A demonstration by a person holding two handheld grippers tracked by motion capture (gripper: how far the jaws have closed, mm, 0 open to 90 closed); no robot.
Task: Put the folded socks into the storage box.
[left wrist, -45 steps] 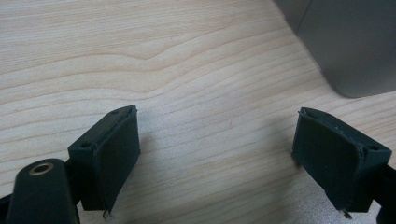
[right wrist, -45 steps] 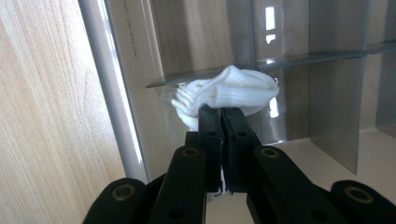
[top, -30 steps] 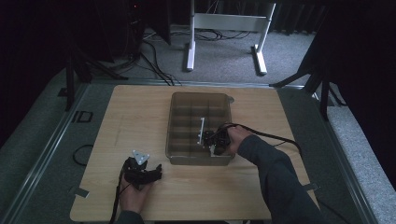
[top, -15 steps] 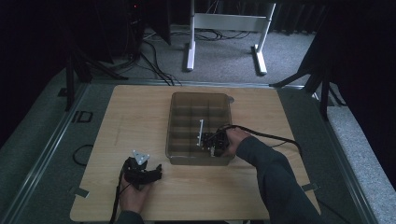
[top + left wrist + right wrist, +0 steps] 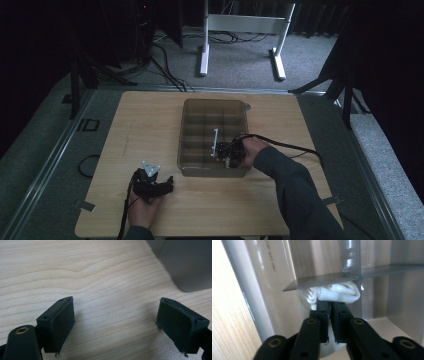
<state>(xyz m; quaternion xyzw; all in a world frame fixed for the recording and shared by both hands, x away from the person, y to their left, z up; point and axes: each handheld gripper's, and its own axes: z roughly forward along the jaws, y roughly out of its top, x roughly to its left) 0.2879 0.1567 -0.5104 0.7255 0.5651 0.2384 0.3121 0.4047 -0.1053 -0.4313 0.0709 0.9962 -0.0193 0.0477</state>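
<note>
- The white folded cloth (image 5: 332, 295) is partly hidden behind the right gripper (image 5: 329, 312) and a divider (image 5: 322, 280).
- The grey bin (image 5: 186, 262) is cut off at the picture's edge.

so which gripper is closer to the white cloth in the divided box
Right. The right gripper is shut on the white cloth inside the divided box. The left gripper rests open on the table, outside the box near its front left corner.
</note>
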